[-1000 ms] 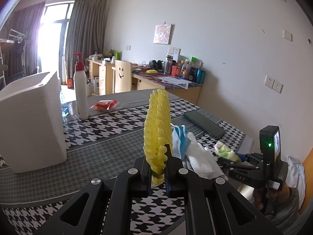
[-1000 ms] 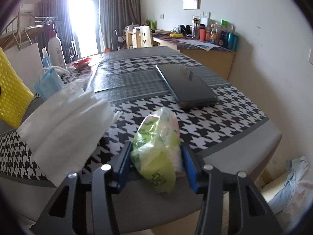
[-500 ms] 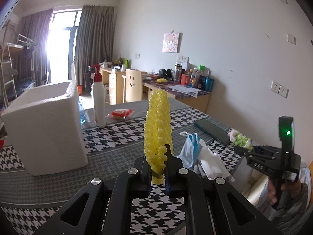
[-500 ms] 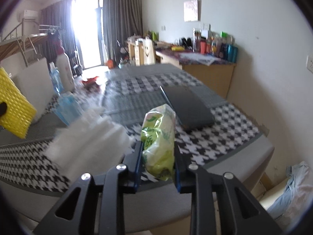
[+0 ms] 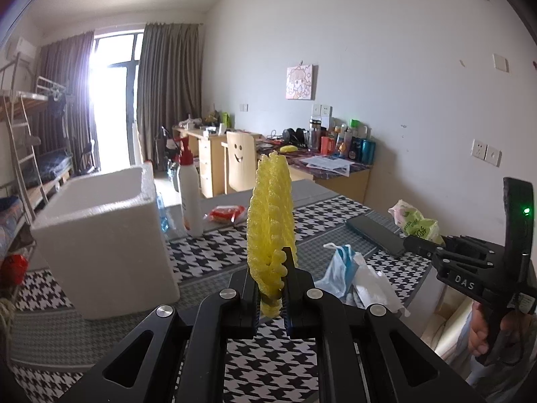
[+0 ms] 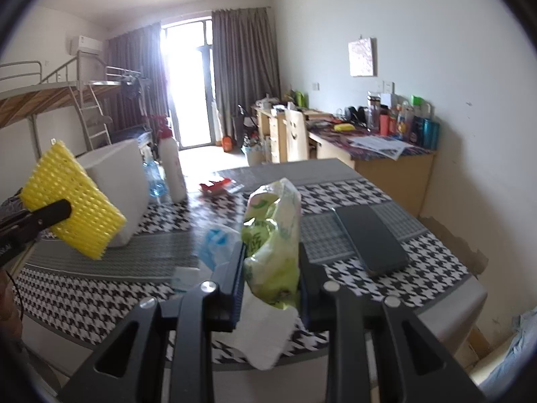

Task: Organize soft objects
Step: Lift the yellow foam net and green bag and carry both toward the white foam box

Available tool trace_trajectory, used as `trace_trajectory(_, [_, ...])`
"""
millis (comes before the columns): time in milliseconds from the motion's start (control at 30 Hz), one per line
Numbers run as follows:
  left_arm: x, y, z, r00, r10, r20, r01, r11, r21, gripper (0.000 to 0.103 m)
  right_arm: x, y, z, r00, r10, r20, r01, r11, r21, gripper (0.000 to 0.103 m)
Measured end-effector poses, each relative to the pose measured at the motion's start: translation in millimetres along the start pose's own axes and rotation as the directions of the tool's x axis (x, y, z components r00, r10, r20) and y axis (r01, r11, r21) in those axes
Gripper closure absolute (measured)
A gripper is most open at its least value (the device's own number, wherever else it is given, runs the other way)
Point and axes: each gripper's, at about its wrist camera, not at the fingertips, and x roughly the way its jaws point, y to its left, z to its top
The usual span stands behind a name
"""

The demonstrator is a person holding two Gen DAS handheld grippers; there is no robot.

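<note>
My left gripper [image 5: 272,268] is shut on the lower end of a yellow foam mesh sleeve [image 5: 271,215], which stands upright above the table. From the right wrist view the sleeve [image 6: 75,208] hangs at the left, in front of the white foam box [image 6: 124,174]. My right gripper [image 6: 270,255] is shut on a green tissue pack [image 6: 273,231], pads pressing both its sides, and holds it in the air. In the left wrist view this pack [image 5: 414,223] shows at the right, over the table's edge.
On the houndstooth tablecloth [image 5: 214,262] lie a blue face mask [image 5: 339,265], white tissues [image 5: 372,285] and a dark phone [image 6: 369,238]. A lotion bottle [image 5: 189,194] and a red packet [image 5: 226,213] sit behind the open foam box [image 5: 107,235]. A hand [image 5: 480,336] holds the right gripper's handle.
The right jaws closed on the green pack and lifted it off the table. The left gripper rose a little with the yellow sleeve, so the box's open top now shows.
</note>
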Motion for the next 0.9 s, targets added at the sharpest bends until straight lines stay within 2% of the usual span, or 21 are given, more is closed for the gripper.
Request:
trace_trajectory(533, [9.8,22.4,34.0,0.997,0.075,0.033,-0.074,0.997,-0.008,0.092,13.2,38.6,41.8,0.987,0.136,0.081,-0.135,0.991,-0.022,0.072])
trace_trajectory(900, [4.3,38.4,47.3,0.989,0.123,0.076,-0.122,0.992,-0.015,0.092,20.3,60.9,63.2,0.976,0.183,0.116,-0.179,0.983,-0.048,0.072])
